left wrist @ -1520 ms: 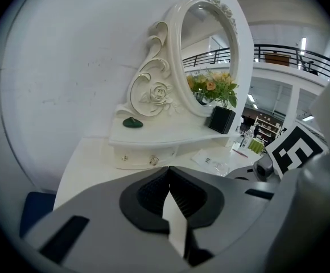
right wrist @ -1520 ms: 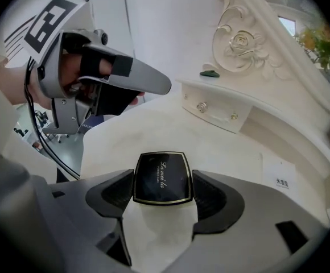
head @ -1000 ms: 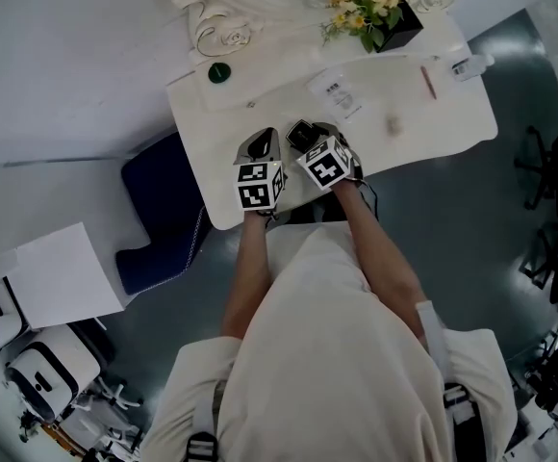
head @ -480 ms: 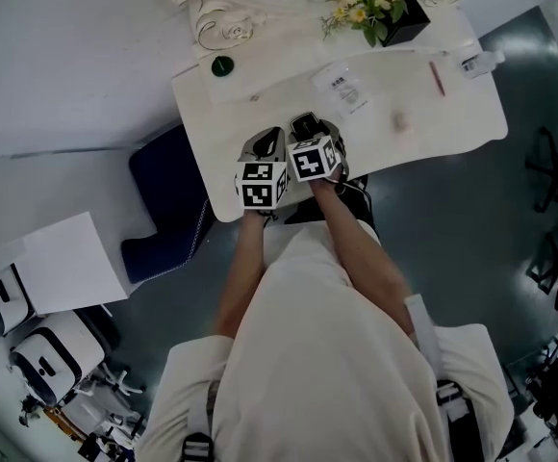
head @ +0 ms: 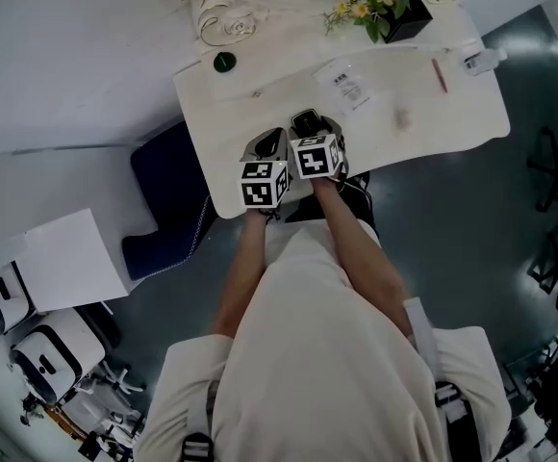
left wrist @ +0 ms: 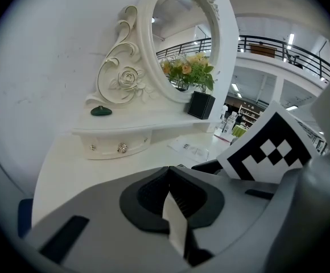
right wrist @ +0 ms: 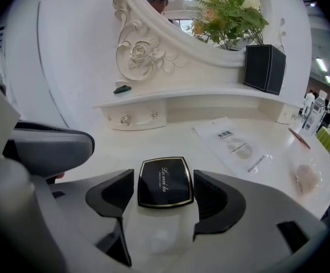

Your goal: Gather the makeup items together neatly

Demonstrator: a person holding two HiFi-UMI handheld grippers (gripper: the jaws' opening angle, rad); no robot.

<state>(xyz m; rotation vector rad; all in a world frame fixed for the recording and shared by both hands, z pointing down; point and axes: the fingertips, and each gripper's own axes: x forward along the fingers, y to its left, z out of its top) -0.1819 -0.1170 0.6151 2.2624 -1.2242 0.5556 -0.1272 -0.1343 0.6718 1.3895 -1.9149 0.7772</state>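
A black square compact [right wrist: 165, 182] with a gold rim lies flat on the white dressing table [head: 260, 114]. My right gripper [right wrist: 164, 175] is open, one jaw on each side of the compact and neither touching it. In the head view the compact [head: 304, 121] shows just ahead of the right marker cube. My left gripper [left wrist: 168, 181] is shut on nothing, close beside the right one at the table's front edge. A sheet-mask packet [right wrist: 236, 147], a pale puff [right wrist: 306, 176], a pink pencil [head: 440, 75] and a green item [head: 224, 62] lie spread over the table.
An ornate white mirror [left wrist: 179, 44] stands at the back, with flowers in a black box [right wrist: 264, 67] to its right. A shallow shelf with two small knobs [right wrist: 136, 118] runs beneath it. A small bottle [head: 481, 61] sits at the far right end, and a dark blue stool [head: 168, 191] on the left.
The right gripper has turned a little and drawn closer to the left one. The compact has not moved. The left gripper stays shut in place.
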